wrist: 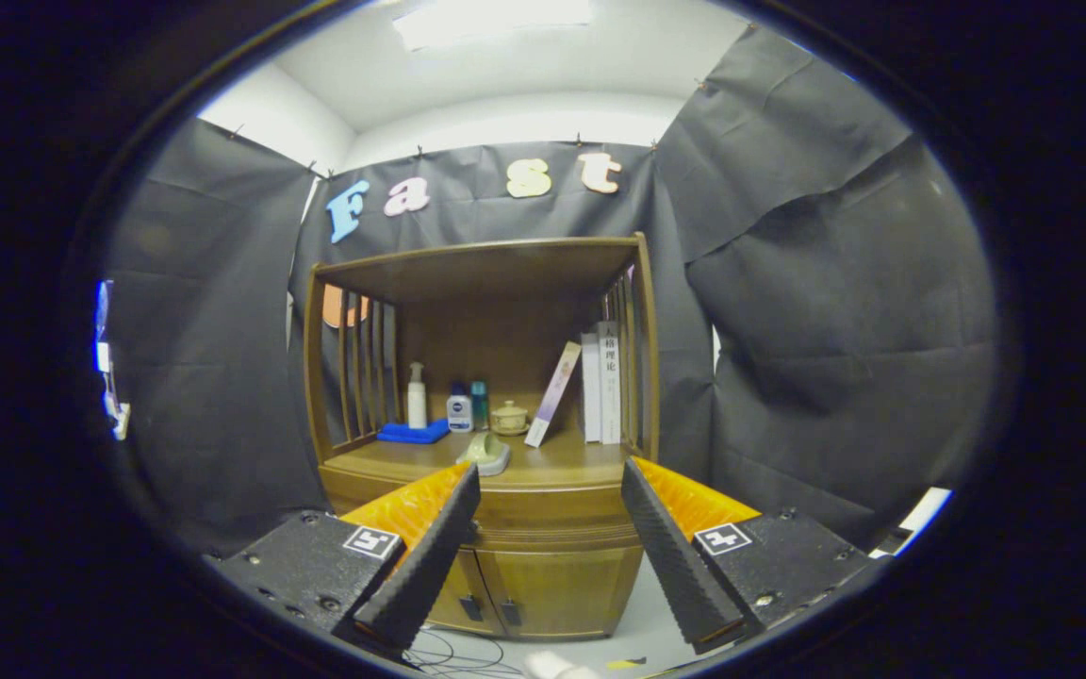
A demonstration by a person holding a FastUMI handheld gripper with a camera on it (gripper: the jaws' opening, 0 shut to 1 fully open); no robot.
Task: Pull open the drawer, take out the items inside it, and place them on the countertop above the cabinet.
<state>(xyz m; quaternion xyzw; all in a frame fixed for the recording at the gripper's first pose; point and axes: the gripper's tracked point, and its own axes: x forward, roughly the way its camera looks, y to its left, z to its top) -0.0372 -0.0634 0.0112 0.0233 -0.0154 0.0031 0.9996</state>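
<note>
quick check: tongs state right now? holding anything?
Tongs: open, holding nothing, fingers spread wide, aimed at the wooden cabinet ahead, drawer shut.

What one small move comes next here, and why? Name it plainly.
Probably ease the gripper forward and down toward the drawer front under the countertop. Its fingers are spread open, holding nothing, apart from the cabinet, and the drawer looks shut, so nothing can come out yet.
</note>
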